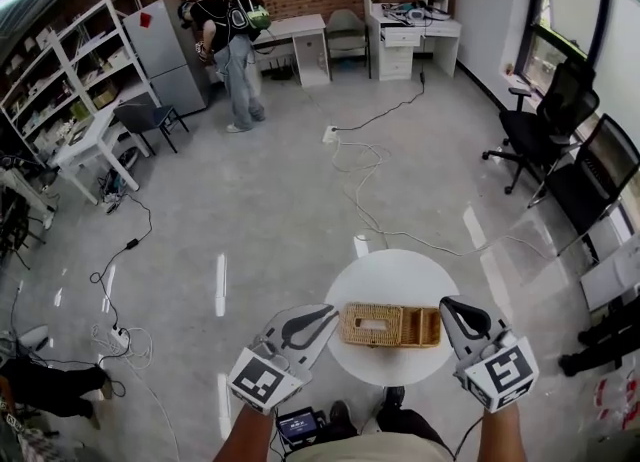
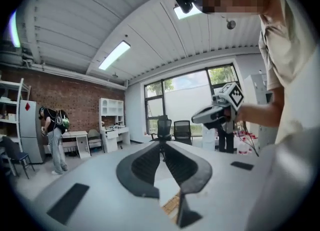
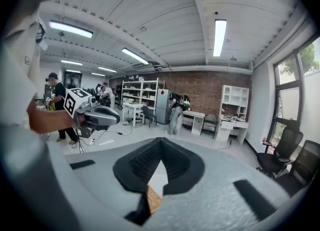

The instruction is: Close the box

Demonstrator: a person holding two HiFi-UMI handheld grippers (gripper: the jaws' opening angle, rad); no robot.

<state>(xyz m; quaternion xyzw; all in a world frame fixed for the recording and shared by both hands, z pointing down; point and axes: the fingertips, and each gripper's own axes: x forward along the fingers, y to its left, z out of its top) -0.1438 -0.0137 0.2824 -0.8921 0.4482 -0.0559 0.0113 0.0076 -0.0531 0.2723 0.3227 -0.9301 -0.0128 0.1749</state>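
Note:
A woven wicker box [image 1: 390, 325] lies in the middle of a small round white table [image 1: 395, 275]; its top has an oval slot toward the left end. My left gripper [image 1: 327, 314] hovers at the box's left end, jaws shut with nothing between them. At the box's right end, my right gripper [image 1: 451, 303] is likewise shut and empty. In the left gripper view the jaw tips [image 2: 162, 143] meet, and a sliver of wicker [image 2: 171, 204] shows below them. In the right gripper view the tips [image 3: 160, 139] also meet above a bit of wicker [image 3: 152, 198].
White cables [image 1: 365, 175] trail across the grey floor beyond the table. Black office chairs [image 1: 545, 130] stand at the right by the windows. A person [image 1: 232, 50] stands by a grey fridge [image 1: 170, 55] at the back. White shelves [image 1: 70, 80] line the left wall.

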